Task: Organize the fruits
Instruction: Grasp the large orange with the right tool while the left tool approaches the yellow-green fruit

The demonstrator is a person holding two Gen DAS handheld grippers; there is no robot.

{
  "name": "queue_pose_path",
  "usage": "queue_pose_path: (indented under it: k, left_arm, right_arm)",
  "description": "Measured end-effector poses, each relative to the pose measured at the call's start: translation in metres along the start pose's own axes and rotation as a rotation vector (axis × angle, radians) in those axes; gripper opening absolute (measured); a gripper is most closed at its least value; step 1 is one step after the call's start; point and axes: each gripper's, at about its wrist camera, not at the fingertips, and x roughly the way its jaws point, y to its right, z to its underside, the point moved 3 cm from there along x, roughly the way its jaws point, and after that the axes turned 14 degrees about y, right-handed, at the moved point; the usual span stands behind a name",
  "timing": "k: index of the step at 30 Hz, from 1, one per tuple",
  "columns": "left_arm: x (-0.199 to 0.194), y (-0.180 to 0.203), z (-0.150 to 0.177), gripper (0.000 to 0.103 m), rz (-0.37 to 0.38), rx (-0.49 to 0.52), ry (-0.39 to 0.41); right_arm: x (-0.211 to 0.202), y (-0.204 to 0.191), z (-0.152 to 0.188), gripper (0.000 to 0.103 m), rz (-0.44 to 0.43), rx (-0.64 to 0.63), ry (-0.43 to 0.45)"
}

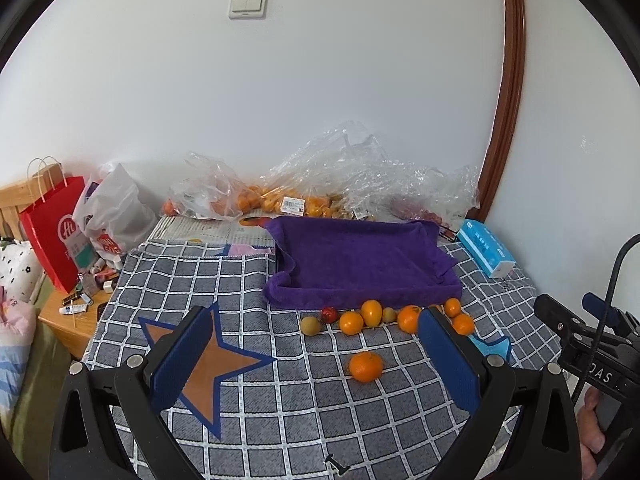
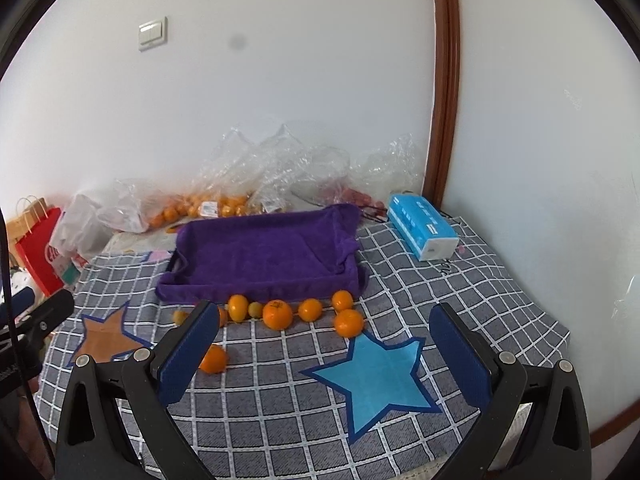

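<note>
Both claws (image 1: 316, 344) (image 2: 324, 344) gaping; approx. 7 oranges (image 2: 277, 314), 2 kiwis (image 1: 310, 325).

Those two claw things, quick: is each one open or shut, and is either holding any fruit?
Left gripper: open, holding nothing.
Right gripper: open, holding nothing.
</note>
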Motion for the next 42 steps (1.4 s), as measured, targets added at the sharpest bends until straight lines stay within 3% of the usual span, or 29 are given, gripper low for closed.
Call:
queue_pose_path:
  k: [3, 11, 15, 16, 21, 24, 27, 30, 36, 39, 42]
  left_arm:
    - [0.015, -0.005, 0.004, 0.103, 0.01, -0.018, -0.017]
    - [0.048, -0.026, 0.021, 0.103, -0.046, -0.021, -0.029]
    - [0.071, -0.038, 0.036, 0.102, -0.033, -0.014, -0.104]
    - [0.076, -0.043, 0.039, 0.097, -0.04, -0.011, -0.106]
    - [0.098, -0.057, 0.051, 0.094, -0.061, -0.051, -0.146]
    - [0.11, -0.062, 0.063, 0.093, -0.063, -0.061, -0.173]
    - [0.119, -0.065, 0.073, 0.083, -0.085, -0.056, -0.204]
    - [0.126, -0.065, 0.077, 0.08, -0.08, -0.054, -0.23]
    - [0.14, -0.058, 0.084, 0.08, -0.039, -0.052, -0.248]
    - [0.151, -0.05, 0.088, 0.072, -0.014, -0.07, -0.27]
    - [0.16, -0.038, 0.091, 0.067, 0.035, -0.067, -0.286]
  right_arm:
    - [0.015, -0.002, 0.009, 0.103, -0.019, -0.025, -0.011]
    - [0.06, 0.006, 0.035, 0.103, -0.037, -0.009, -0.064]
    - [0.082, 0.015, 0.051, 0.102, -0.01, -0.016, -0.104]
    - [0.088, 0.018, 0.057, 0.102, -0.003, -0.021, -0.126]
    - [0.107, 0.034, 0.078, 0.084, 0.015, -0.017, -0.178]
    - [0.122, 0.038, 0.089, 0.08, -0.007, -0.01, -0.203]
    - [0.139, 0.041, 0.096, 0.065, -0.028, 0.011, -0.225]
    - [0.158, 0.046, 0.102, 0.059, -0.029, 0.031, -0.25]
    - [0.183, 0.047, 0.112, 0.053, -0.048, 0.038, -0.278]
    - [0.192, 0.043, 0.119, 0.043, -0.053, 0.007, -0.293]
    - [0.192, 0.042, 0.121, 0.042, -0.045, -0.022, -0.273]
